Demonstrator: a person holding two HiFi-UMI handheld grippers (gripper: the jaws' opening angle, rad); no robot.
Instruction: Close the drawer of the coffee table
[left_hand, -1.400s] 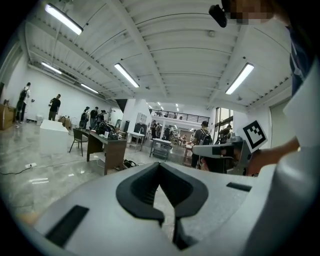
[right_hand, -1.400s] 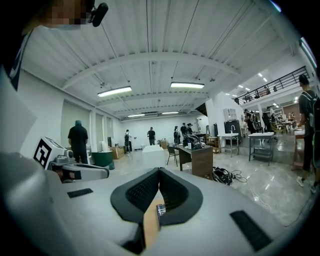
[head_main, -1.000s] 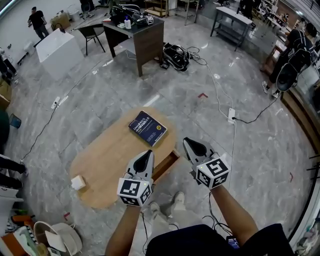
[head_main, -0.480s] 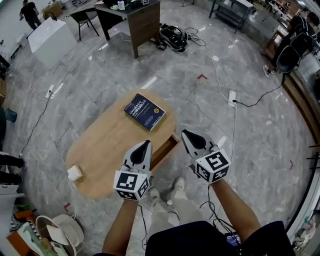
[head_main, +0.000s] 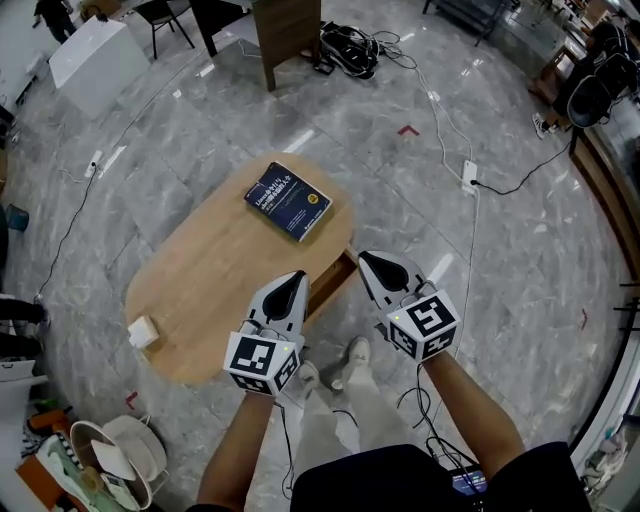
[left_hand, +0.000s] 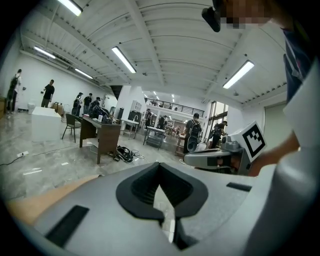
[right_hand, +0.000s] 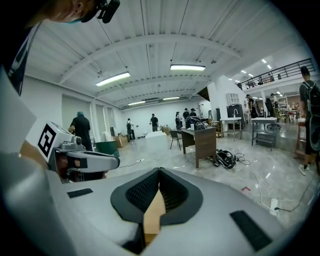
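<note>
The oval wooden coffee table (head_main: 215, 285) stands on the marble floor, with its drawer (head_main: 333, 284) pulled out a little at the near right edge. My left gripper (head_main: 295, 278) hovers over the table's near edge just left of the drawer, jaws shut and empty. My right gripper (head_main: 367, 259) hangs just right of the drawer's front, also shut on nothing. In the left gripper view the left gripper (left_hand: 160, 164) points over the table top (left_hand: 35, 202) and floor. The right gripper (right_hand: 159, 171) shows wood through the gap in the right gripper view.
A dark blue book (head_main: 288, 201) lies on the table's far end and a small white box (head_main: 141, 331) at its left end. My shoes (head_main: 352, 359) stand close below the drawer. A power strip (head_main: 468, 176) with cables lies to the right. A dark desk (head_main: 285, 25) stands beyond.
The head view has tipped further down, so the table and both grippers sit slightly higher in frame. The grippers stay on either side of the drawer, which still sticks out.
</note>
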